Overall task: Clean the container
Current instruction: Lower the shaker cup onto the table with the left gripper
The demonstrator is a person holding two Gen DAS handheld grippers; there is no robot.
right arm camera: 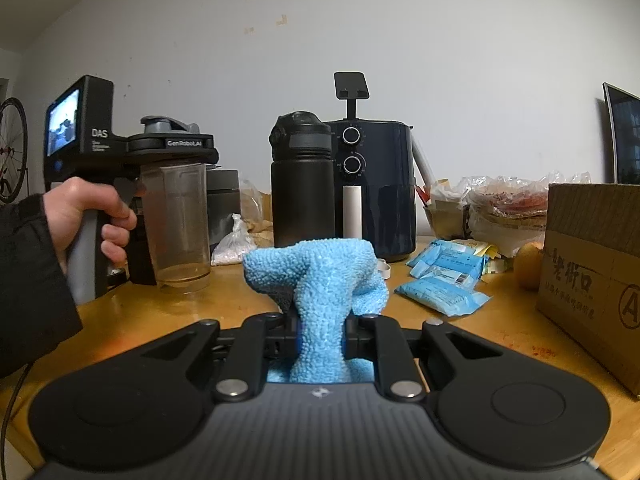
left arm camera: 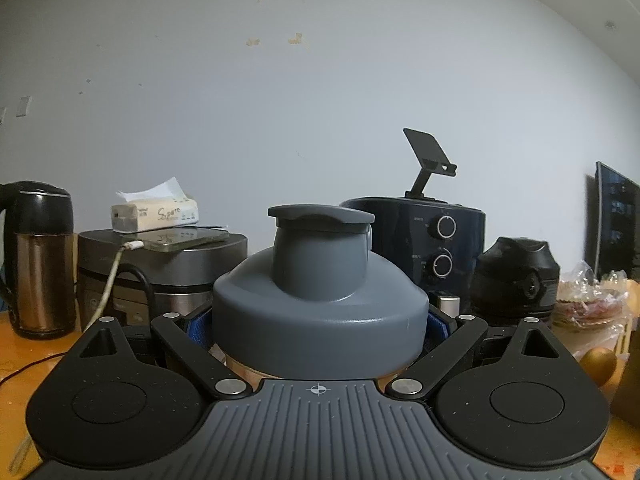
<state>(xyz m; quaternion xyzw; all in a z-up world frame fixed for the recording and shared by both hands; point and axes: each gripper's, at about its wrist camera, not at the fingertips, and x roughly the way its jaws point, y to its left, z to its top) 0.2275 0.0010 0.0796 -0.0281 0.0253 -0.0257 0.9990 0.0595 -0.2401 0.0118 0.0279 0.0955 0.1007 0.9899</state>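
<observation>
A clear plastic shaker container (right arm camera: 176, 224) with a grey lid (left arm camera: 320, 292) stands upright on the wooden table (right arm camera: 224, 304). My left gripper (left arm camera: 320, 328) is shut on the container just under its lid; it also shows in the right wrist view (right arm camera: 172, 148) at the left, held by a hand. My right gripper (right arm camera: 322, 332) is shut on a light blue cloth (right arm camera: 320, 280), to the right of the container and apart from it.
A black bottle (right arm camera: 302, 184), a dark air fryer (right arm camera: 376, 184) with a phone stand on top, a kettle (left arm camera: 38, 260), a rice cooker (left arm camera: 160, 268) with tissues, blue packets (right arm camera: 444, 276), plastic bags and a cardboard box (right arm camera: 592, 264) crowd the table.
</observation>
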